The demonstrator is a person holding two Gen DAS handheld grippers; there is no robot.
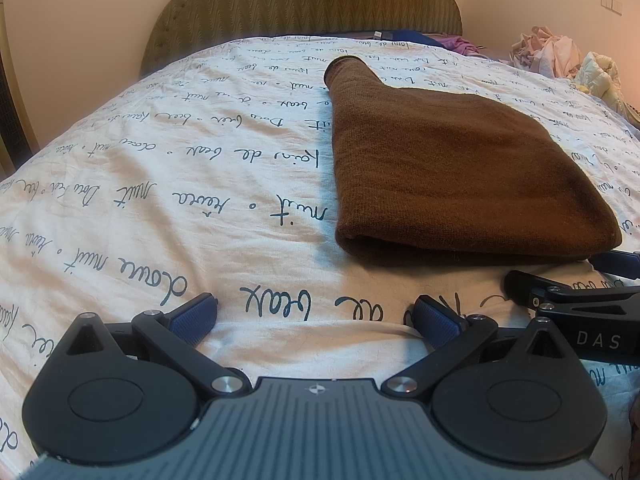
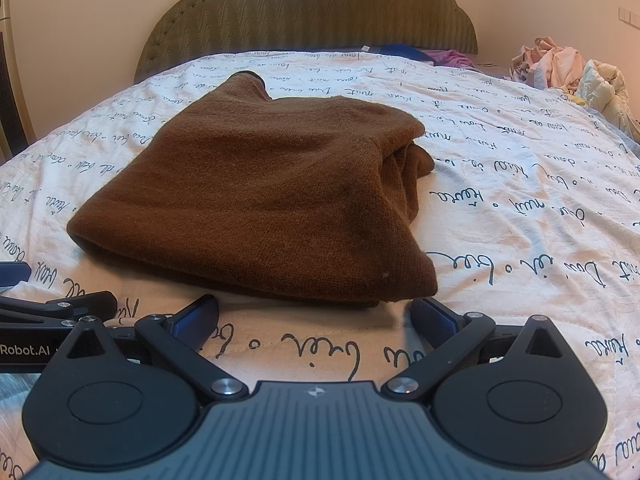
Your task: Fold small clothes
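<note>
A brown knitted garment [image 1: 448, 168] lies folded on the bed, with a narrow part reaching toward the headboard. In the right wrist view the same brown garment [image 2: 256, 192] sits just ahead of my fingers, its loose layers bunched on its right side. My left gripper [image 1: 316, 314] is open over bare sheet, to the left of and just short of the garment's near edge. My right gripper [image 2: 316, 314] is open too, its fingertips close to the garment's near fold and holding nothing. The right gripper [image 1: 560, 296] shows at the left view's right edge.
The bed sheet [image 1: 160, 200] is white with dark handwriting print. An olive padded headboard [image 1: 304, 4] stands at the far end. A heap of pale clothes [image 2: 560, 68] lies at the bed's far right, with blue and purple items [image 2: 420, 54] by the headboard.
</note>
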